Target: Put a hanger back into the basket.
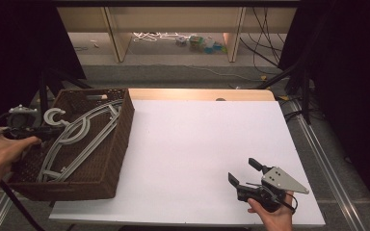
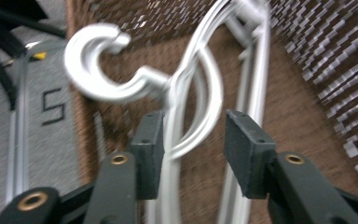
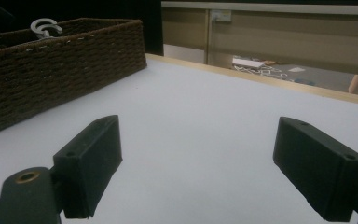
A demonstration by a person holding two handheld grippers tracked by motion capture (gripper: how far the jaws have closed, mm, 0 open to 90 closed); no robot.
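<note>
At the far left, we are holding the left gripper (image 1: 53, 130) over the left rim of a brown woven basket (image 1: 118, 144). Its jaws are standing partly apart, and the slim pale rails of a grey plastic hanger (image 1: 77, 137) are passing between them; the blurred left gripper view does not settle whether the left pad is touching a rail, and the right pad is clear of it. The hanger is lying inside the basket, its long axis running from the near left corner to the far right, its curved hook (image 2: 105, 65) rising just ahead of the fingers. The left hand is plainly nearer. Moving right, the white table (image 1: 197, 144) is lying smooth and matte. At the near right, the right gripper (image 1: 243, 173) is resting wide open, gripping nothing, well apart from the basket.
</note>
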